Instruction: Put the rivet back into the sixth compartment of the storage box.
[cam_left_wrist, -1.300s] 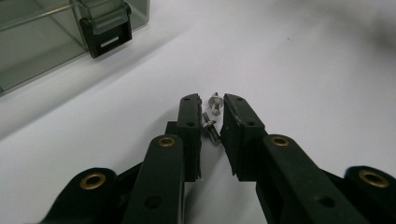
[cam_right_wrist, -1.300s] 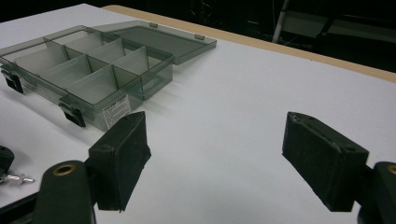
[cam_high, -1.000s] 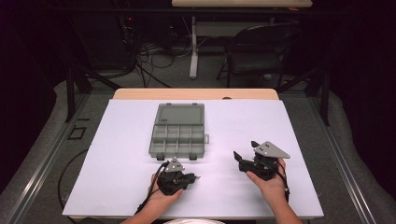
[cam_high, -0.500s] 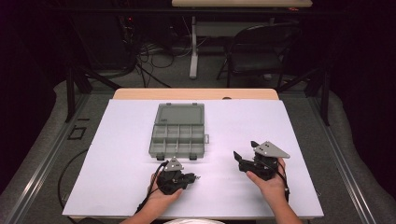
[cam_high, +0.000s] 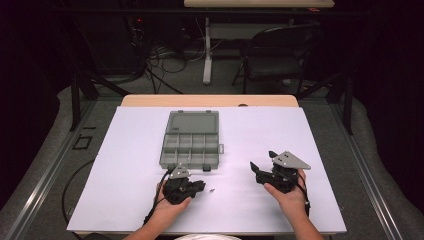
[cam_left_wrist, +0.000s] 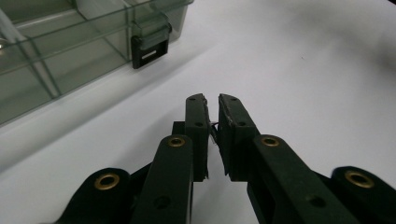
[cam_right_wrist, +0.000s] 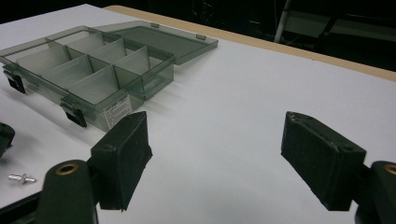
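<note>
Left gripper view: fingers (cam_left_wrist: 212, 135) pinch a thin pin (cam_left_wrist: 214, 127); right gripper's (cam_right_wrist: 229, 158) fingers apart.

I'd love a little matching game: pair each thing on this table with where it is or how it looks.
Things:
1. left claw
2. right claw
3. organizer box
4. small metal pin

States:
A. lid swung back, compartments showing
B. lying loose on the white table, near the left claw
C. jaws spread wide, nothing between them
D. jaws nearly together, a thin metal bit between them

Pairs: 1-D, 2-C, 3-A, 4-B
</note>
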